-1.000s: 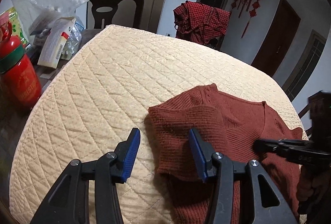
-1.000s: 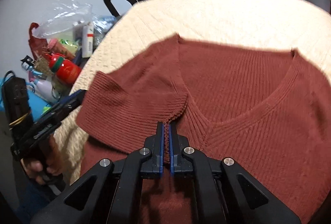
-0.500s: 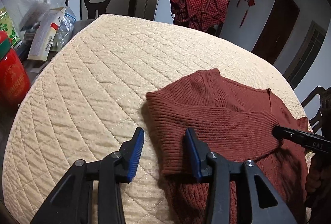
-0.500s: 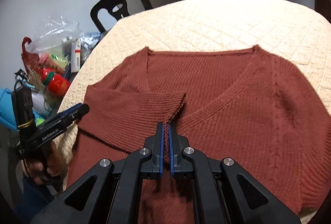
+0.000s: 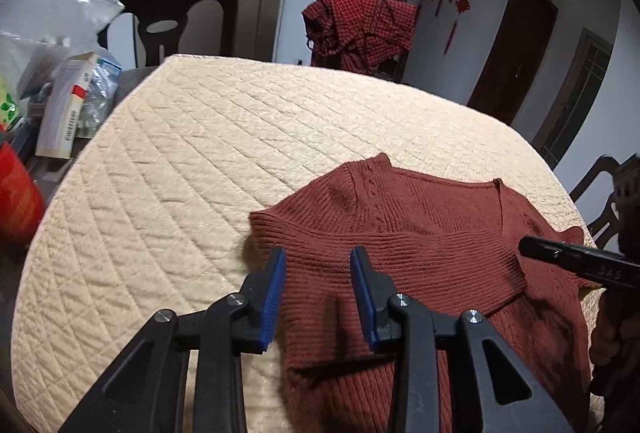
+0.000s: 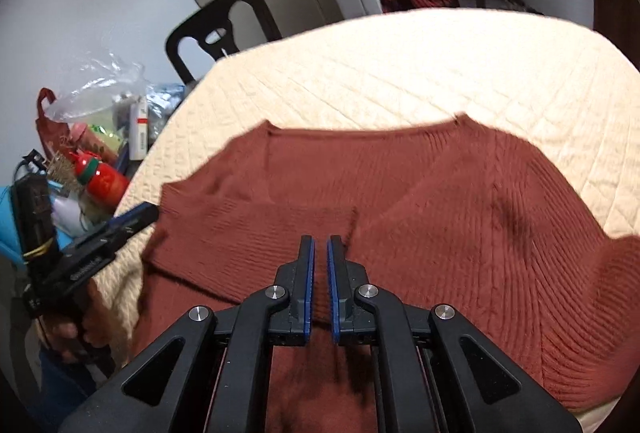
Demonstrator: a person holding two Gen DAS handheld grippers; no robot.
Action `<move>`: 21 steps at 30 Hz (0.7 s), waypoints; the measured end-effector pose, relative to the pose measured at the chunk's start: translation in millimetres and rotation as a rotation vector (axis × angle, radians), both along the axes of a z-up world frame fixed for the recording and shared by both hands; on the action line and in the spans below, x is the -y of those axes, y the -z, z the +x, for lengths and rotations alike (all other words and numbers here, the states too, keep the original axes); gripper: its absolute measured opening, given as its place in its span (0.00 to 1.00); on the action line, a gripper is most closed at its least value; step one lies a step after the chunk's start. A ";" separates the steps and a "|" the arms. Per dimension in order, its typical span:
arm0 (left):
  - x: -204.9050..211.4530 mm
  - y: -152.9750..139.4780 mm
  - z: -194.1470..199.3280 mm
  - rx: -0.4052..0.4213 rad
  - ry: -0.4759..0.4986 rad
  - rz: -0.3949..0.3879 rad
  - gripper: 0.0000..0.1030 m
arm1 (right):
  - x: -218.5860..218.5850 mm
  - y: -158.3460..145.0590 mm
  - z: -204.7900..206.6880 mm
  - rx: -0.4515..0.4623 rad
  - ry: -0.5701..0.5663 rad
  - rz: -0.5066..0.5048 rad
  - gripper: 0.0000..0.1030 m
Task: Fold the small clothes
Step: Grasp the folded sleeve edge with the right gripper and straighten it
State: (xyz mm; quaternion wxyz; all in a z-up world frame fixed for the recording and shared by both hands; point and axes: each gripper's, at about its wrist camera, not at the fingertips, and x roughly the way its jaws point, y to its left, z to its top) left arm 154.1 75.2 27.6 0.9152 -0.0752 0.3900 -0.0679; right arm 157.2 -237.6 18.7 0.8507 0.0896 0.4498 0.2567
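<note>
While its 2 blue-padded jaws have just been closing, the left gripper [image 5: 318,273] stands partly open over the folded edge of the sweater [image 5: 420,245], with the knit between the pads but not visibly pinched. The right gripper [image 6: 320,261] has its jaws almost together, with only a thin slit between the flat blue pads; it points down at the sweater's folded sleeve, and no cloth is caught in it.

The sweater is a rust-red ribbed knit with a V neck, lying flat on the near part of the table cover [image 5: 192,161]. 1 sleeve is laid across its chest, cuff toward the neckline. The cover is cream, quilted in a diamond stitch, and rounded at its far edge.

Both grippers slope down toward the cloth. In the right wrist view, a hand [image 6: 76,325] grips the left tool's handle at the table's left edge.

Beyond stand a black chair [image 5: 176,21], a red checked cloth [image 5: 360,25], a red bottle [image 6: 102,179] and a clear plastic bag [image 6: 100,85].
</note>
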 end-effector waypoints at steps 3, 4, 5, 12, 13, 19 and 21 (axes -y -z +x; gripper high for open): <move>-2.2 12.8 11.3 -0.040 -0.010 0.020 0.35 | -14.3 5.7 6.1 -0.008 -0.041 -0.027 0.06; -3.0 16.8 14.1 -0.048 -0.008 0.020 0.34 | -20.0 14.7 13.6 -0.038 -0.051 -0.053 0.06; -3.7 17.8 15.1 -0.043 -0.006 0.023 0.34 | -22.2 20.3 17.4 -0.053 -0.043 -0.079 0.06; 2.1 8.4 -14.2 -0.033 0.039 0.021 0.34 | -16.7 9.3 -8.2 0.006 -0.068 -0.115 0.05; 4.8 10.1 -20.7 -0.037 0.047 0.041 0.34 | -15.9 11.5 -12.0 0.004 -0.075 -0.122 0.05; 3.0 13.0 -30.8 -0.045 0.016 0.037 0.35 | -9.1 14.9 -19.7 0.003 -0.067 -0.122 0.05; 5.5 12.3 -34.8 -0.038 0.026 0.050 0.35 | -9.6 15.1 -24.9 0.020 -0.075 -0.149 0.06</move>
